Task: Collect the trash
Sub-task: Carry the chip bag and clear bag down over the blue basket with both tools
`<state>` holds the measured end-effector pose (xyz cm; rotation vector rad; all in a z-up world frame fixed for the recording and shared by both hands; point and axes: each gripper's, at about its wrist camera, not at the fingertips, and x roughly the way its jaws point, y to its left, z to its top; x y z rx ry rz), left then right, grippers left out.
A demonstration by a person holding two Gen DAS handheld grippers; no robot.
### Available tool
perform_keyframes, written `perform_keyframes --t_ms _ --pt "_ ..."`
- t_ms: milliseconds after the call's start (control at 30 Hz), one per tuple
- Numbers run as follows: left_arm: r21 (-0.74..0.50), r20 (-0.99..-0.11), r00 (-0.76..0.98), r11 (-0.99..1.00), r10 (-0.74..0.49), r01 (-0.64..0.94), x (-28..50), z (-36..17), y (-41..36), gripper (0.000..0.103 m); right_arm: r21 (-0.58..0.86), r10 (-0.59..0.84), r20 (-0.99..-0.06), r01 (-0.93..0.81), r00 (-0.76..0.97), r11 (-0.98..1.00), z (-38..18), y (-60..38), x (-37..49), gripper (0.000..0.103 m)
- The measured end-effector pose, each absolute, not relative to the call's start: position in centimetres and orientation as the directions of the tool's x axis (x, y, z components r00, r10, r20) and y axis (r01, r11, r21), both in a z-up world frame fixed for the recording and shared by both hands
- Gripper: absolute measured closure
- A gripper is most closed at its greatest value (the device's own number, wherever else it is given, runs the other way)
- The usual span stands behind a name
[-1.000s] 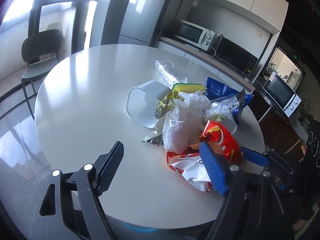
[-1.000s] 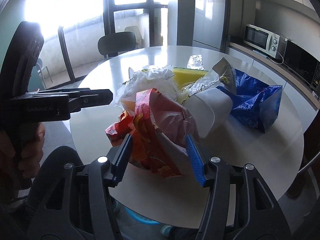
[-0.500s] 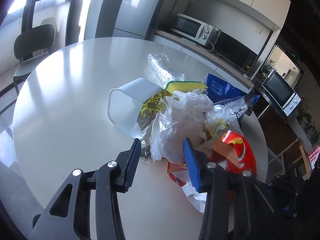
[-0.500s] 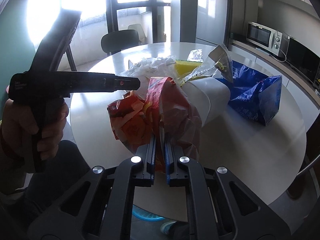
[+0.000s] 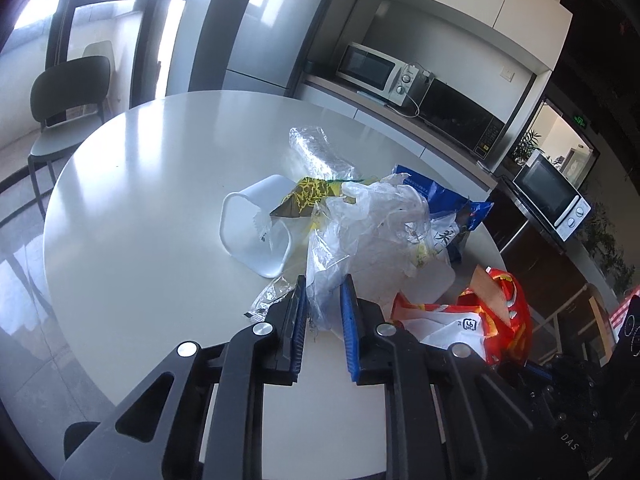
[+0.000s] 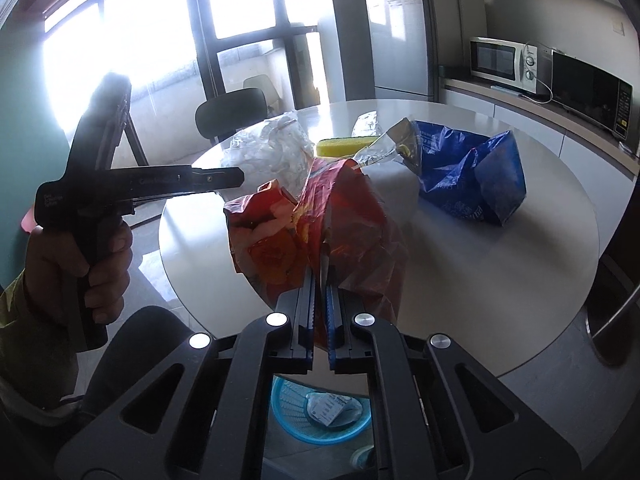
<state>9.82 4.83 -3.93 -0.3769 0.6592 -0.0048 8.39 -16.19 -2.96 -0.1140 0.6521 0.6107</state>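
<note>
A pile of trash lies on the round white table (image 5: 140, 216). My left gripper (image 5: 323, 300) is closed around the lower edge of a clear plastic bag (image 5: 368, 232), with a small gap left between the jaws. My right gripper (image 6: 320, 300) is shut on a red snack bag (image 6: 316, 220) and holds it up at the table's near edge; the bag also shows in the left wrist view (image 5: 492, 312). A white plastic tub (image 5: 256, 232), a yellow-patterned wrapper (image 5: 308, 196), a blue bag (image 6: 472, 172) and a yellow sponge (image 6: 344, 146) lie in the pile.
A blue basket (image 6: 320, 412) with a wrapper in it stands on the floor below the table's near edge. A clear crumpled wrapper (image 5: 316, 152) lies farther back. A dark chair (image 5: 64, 92) stands beyond the table. Microwaves (image 5: 380, 72) and a fridge (image 5: 272, 24) line the wall.
My left gripper moved in over the table and closed on the clear plastic bag. My right gripper shut on the red snack bag and lifted it.
</note>
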Motion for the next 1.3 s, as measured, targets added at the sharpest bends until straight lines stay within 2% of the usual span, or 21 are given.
perform_keyframes --t_ms 400,767,933,1300 --pt "-0.327 -0.545 0.835 0.937 -0.079 -0.125 6.0 -0.6 5.7 0.088 0.078 0.465 -0.565 -0.517 0.682 0.853 -1.3 -17.3 6.4 0.099" --pt "-0.291 -0.538 0.841 0.95 -0.062 -0.116 2.8 0.5 4.7 0.088 0.104 0.468 -0.536 -0.494 0.703 0.863 0.0 -18.2 4.6 0.099" --pt "-0.27 -0.544 0.837 0.957 -0.058 -0.109 1.3 0.4 4.2 0.088 0.157 0.493 -0.536 -0.493 0.685 0.856 0.2 -19.1 3.4 0.099" --pt "-0.259 -0.58 0.811 0.961 -0.078 -0.093 -1.8 -1.5 3.2 0.088 0.152 0.487 -0.571 -0.498 0.661 0.854 -1.0 -20.2 0.7 0.099"
